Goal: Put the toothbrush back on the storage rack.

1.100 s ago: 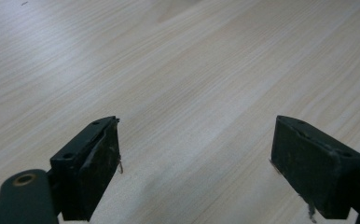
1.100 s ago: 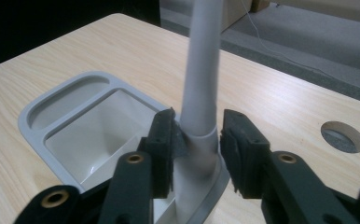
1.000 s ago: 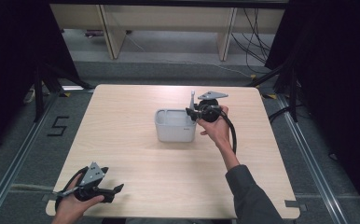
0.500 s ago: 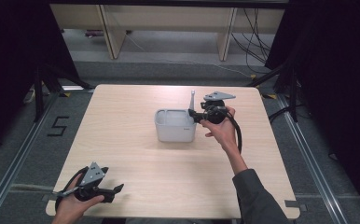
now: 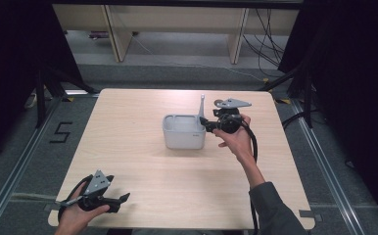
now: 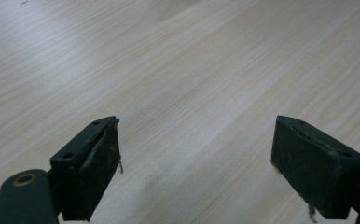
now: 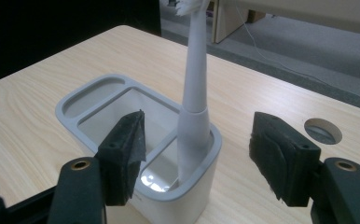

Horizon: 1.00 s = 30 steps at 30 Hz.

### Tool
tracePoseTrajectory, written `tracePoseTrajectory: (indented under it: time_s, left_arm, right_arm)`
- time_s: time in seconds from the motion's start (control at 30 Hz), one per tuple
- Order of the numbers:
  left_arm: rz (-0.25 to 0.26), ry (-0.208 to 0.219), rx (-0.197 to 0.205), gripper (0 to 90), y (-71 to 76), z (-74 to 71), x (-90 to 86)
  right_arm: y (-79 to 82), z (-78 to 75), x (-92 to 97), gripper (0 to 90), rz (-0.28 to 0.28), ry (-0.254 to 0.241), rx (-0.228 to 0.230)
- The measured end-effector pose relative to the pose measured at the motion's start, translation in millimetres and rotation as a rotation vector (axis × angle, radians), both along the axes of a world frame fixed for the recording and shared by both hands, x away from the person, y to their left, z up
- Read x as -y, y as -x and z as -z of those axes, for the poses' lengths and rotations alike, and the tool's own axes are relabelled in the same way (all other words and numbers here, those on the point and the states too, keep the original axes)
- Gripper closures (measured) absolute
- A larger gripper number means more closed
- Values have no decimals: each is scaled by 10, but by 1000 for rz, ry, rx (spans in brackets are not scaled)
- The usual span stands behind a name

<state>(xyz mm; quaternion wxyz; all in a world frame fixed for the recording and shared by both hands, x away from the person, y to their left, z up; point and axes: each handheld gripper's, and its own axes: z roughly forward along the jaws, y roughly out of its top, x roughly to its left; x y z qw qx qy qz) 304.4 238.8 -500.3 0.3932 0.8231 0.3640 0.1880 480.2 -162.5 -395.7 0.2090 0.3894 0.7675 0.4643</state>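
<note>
The electric toothbrush (image 7: 194,98) stands upright in the narrow end slot of the white holder (image 7: 99,100), its bristle head at the top edge of the right gripper view and its thick handle resting against the slot's rim. Seen from the right gripper (image 7: 197,156), it sits straight ahead and between the two jaws, but neither pad touches it: the jaws have just been opening and now stand wide apart, with the handle free in the gap between them. The brush appears to be delivered, so the step in hand is a clean release and retreat.

To do that well, the gripper should back straight away along its own line, keeping the jaws spread and level so that neither pad clips the handle or the holder's wall (a light nudge could tip the brush or drag the holder across the table (image 5: 138,161)). Any lift should come only once the pads are clear of the brush, and the trailing cable is worth keeping behind the hand.

Beyond the holder, from the right gripper's side, the tabletop is bare wood with a round cable hole (image 7: 323,130) off to the gripper's right. The left gripper (image 5: 121,200) rests at the near table edge, well apart from the holder, its jaws spread wide over bare wood and holding nothing.
</note>
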Motion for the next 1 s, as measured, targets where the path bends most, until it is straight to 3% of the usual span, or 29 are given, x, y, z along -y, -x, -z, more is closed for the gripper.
tracePoseTrajectory:
  time_s: [0.13,0.27,0.4,0.43,0.5,0.57,0.6,1.0]
  left_arm:
    - [-1,-8,-7,151,4,-9,-1]
    - [-3,-8,-5,151,6,-10,-1]
    - [0,-1,1,151,2,0,0]
    - [3,-29,-5,151,-1,-13,-12]
    - [-1,1,0,151,1,1,1]
    - [-1,0,0,151,1,1,0]
    - [6,-31,-4,151,-2,-11,-15]
    - [6,-15,-3,151,-3,0,-5]
  right_arm:
    - [24,-4,4,364,-2,4,5]
    - [56,-13,17,360,3,4,-24]
    - [66,-16,39,360,-13,11,1]
    - [71,-19,45,360,-17,14,1]
    - [88,-21,46,358,-9,14,-1]
    - [96,-9,35,357,-4,-4,4]
    - [108,-17,55,357,-16,12,-6]
    - [174,14,93,345,-37,-2,5]
